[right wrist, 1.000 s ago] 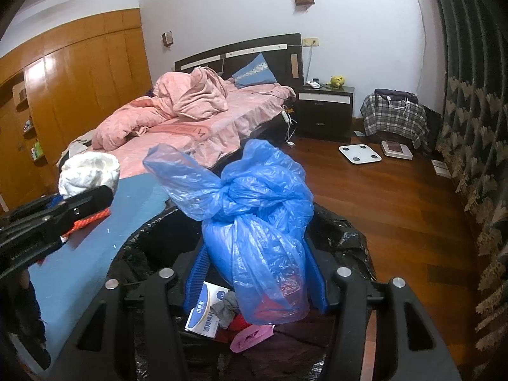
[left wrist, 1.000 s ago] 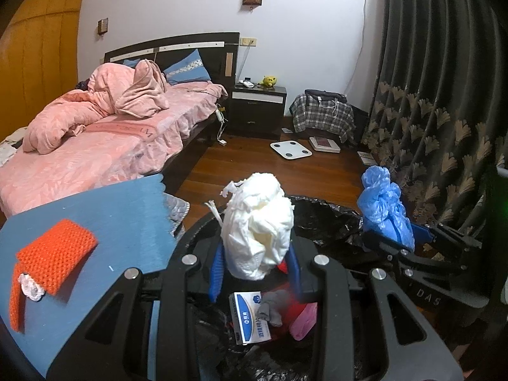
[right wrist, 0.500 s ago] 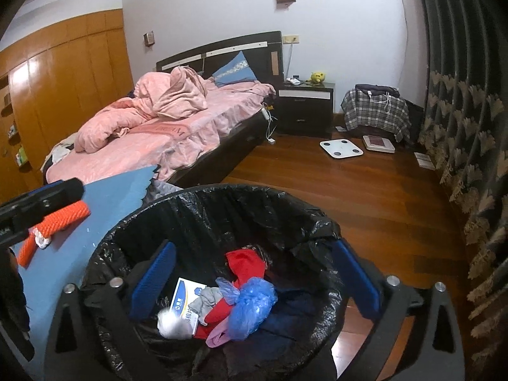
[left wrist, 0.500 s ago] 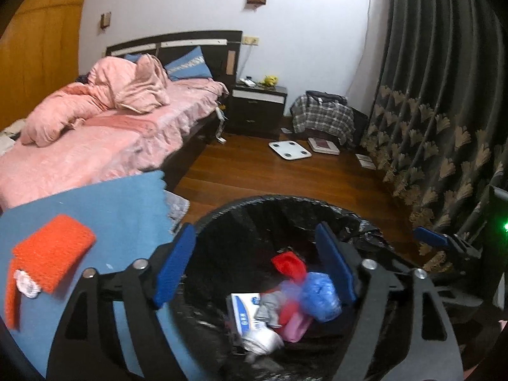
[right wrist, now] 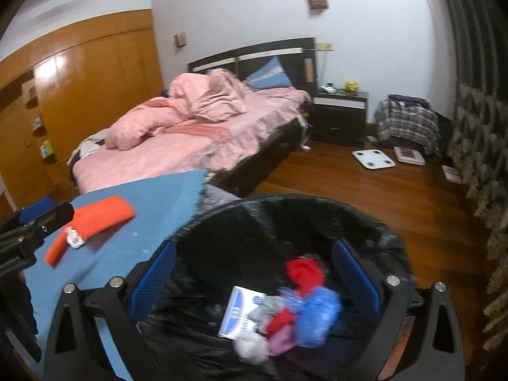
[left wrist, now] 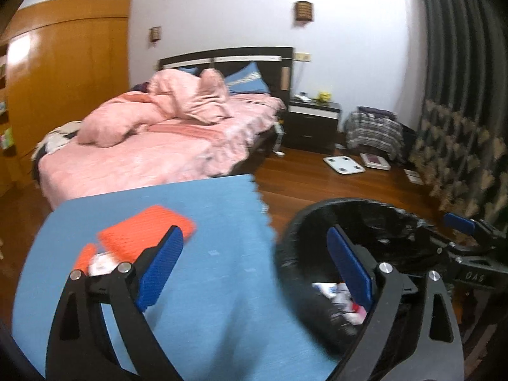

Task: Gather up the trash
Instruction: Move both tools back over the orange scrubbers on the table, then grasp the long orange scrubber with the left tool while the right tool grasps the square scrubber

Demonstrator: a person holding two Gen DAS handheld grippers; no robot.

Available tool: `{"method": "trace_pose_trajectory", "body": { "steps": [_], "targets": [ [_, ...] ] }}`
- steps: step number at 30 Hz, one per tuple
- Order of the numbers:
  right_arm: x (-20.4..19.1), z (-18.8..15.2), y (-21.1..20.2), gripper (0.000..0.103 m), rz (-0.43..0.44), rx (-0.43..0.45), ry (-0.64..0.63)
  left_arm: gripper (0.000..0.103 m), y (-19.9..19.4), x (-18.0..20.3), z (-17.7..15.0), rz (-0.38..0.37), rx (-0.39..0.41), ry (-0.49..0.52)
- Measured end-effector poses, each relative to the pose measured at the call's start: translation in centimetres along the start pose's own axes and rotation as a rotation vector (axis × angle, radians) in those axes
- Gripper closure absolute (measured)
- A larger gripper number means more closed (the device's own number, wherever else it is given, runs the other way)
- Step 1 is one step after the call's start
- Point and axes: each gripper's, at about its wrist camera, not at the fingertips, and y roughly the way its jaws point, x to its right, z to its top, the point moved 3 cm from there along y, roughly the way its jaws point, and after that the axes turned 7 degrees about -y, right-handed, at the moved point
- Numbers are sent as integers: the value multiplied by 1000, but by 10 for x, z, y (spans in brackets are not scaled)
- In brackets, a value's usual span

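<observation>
Trash is lying in a loose heap at the bottom of the black-lined bin: a blue plastic bag, a white crumpled wad, a small blue-and-white box, a red piece and something pink, all touching one another. You are holding your right gripper directly over that heap, and its jaws are standing spread wide with nothing between the blue pads. You are holding your left gripper over the near edge of the bin where it meets the blue-covered table; its jaws have just been opening further, they are gaping wide, and they are gripping nothing. One left pad is sitting in front of the orange knitted cloth on the table, the other in front of the bin's opening. In the right wrist view that orange cloth is lying flat on the table, just beside your left gripper's fingertip. Behind the table a bed with pink bedding is filling the middle of the room, and a white scale is lying on the wooden floor.
</observation>
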Motion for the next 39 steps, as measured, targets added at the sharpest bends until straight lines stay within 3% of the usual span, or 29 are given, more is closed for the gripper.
{"method": "trace_pose_trajectory", "body": {
  "steps": [8,16,28,34,36,39],
  "targets": [
    [-83,17,29,6,108,-4,-79,14,-16,-95,-7,184,12,-66],
    [-149,23,61,6,175,-29,-140,14,-8,-187,-27,340,-43,-148],
    [-211,13,107,6,220,-107,-212,21,32,-243,-54,380,-167,-204],
    [-222,7,117,6,226,-132,-235,39,49,-253,-68,366,-232,-223],
    [-225,5,119,6,230,-135,-241,57,52,-256,-72,357,-253,-234],
    [-233,4,122,6,246,-142,-251,74,49,-260,-72,348,-247,-254]
  ]
}}
